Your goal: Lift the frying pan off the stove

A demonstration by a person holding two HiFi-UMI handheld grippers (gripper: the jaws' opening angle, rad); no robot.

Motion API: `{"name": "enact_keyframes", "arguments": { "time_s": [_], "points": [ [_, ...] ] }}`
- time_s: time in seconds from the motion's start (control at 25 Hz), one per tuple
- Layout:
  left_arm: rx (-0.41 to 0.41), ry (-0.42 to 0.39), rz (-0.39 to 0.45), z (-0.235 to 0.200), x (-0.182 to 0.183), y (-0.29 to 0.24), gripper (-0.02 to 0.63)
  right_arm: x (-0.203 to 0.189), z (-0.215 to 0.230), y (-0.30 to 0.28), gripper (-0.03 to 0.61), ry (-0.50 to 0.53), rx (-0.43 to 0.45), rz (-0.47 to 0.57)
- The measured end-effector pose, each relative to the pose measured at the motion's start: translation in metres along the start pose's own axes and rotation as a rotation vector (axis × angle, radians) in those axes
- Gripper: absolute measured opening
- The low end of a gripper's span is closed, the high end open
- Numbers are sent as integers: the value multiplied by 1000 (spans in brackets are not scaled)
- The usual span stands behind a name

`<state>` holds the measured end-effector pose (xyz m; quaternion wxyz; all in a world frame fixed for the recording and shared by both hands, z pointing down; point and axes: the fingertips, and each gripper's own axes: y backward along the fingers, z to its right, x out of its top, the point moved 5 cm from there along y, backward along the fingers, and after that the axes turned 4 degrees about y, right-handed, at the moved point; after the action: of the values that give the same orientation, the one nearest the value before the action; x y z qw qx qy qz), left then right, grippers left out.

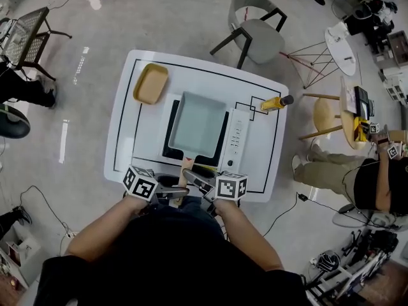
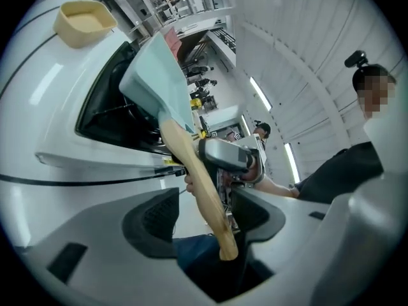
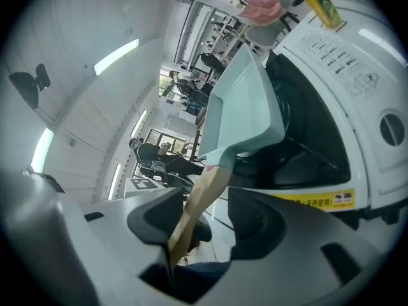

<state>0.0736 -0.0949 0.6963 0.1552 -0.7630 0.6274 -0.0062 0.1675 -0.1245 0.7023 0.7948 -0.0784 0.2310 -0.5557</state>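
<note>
A pale green square frying pan sits on the black top of the white stove, and its wooden handle points at me over the table's near edge. Both grippers meet at that handle. In the left gripper view the handle runs between the wide-apart jaws of my left gripper, with a gap to the left pad. In the right gripper view the handle lies against the left jaw of my right gripper, clear of the right pad. Neither gripper clamps the handle. The pan rests flat.
On the white table a yellow tray lies at the far left and a yellow bottle lies at the far right. A grey chair stands beyond the table. A person sits to the right.
</note>
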Motion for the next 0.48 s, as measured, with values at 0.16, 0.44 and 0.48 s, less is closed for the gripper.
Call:
{"name": "enact_keyframes", "arguments": {
  "time_s": [0.16, 0.44, 0.48],
  "points": [
    [-23, 5, -38, 1, -5, -9, 228, -1, 1, -6, 213, -50, 59, -15],
    [-66, 11, -77, 9, -11, -20, 155, -1, 1, -16, 213, -119, 125, -27],
    [-69, 12, -81, 8, -11, -21, 149, -1, 2, -17, 213, -131, 133, -26]
  ]
}}
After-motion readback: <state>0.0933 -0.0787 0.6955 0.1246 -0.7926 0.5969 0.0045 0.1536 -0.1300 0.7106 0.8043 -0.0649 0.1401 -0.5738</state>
